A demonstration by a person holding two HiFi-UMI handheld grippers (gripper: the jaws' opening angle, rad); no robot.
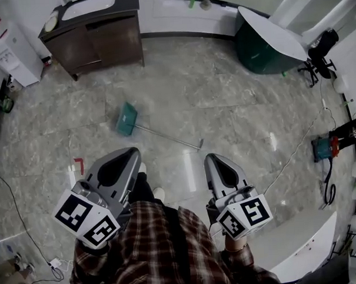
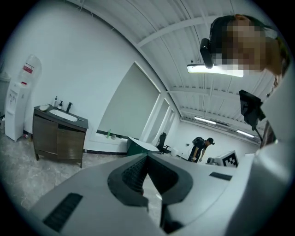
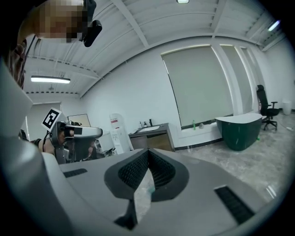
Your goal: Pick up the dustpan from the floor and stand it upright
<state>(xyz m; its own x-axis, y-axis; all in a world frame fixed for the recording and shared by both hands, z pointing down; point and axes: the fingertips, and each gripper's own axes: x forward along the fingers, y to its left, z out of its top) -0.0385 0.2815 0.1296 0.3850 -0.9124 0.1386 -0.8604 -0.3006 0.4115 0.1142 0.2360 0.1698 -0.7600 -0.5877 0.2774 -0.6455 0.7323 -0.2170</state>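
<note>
A green dustpan (image 1: 127,119) lies flat on the grey marble floor, and its long thin metal handle (image 1: 169,136) runs back to the right. Both grippers are held level above the floor, on the near side of the dustpan and apart from it. The tip of my left gripper (image 1: 133,151) is just short of the pan's head. My right gripper (image 1: 212,157) is near the handle's end. In the gripper views the left gripper (image 2: 146,156) and the right gripper (image 3: 148,151) each have their jaws meeting at the tip, shut with nothing between them.
A dark cabinet with a sink (image 1: 93,30) and a white water dispenser (image 1: 9,49) stand at the back left. A green-based table (image 1: 267,37) and an office chair (image 1: 321,50) stand at the back right. Cables trail along the floor's sides. A person (image 2: 200,147) stands far off.
</note>
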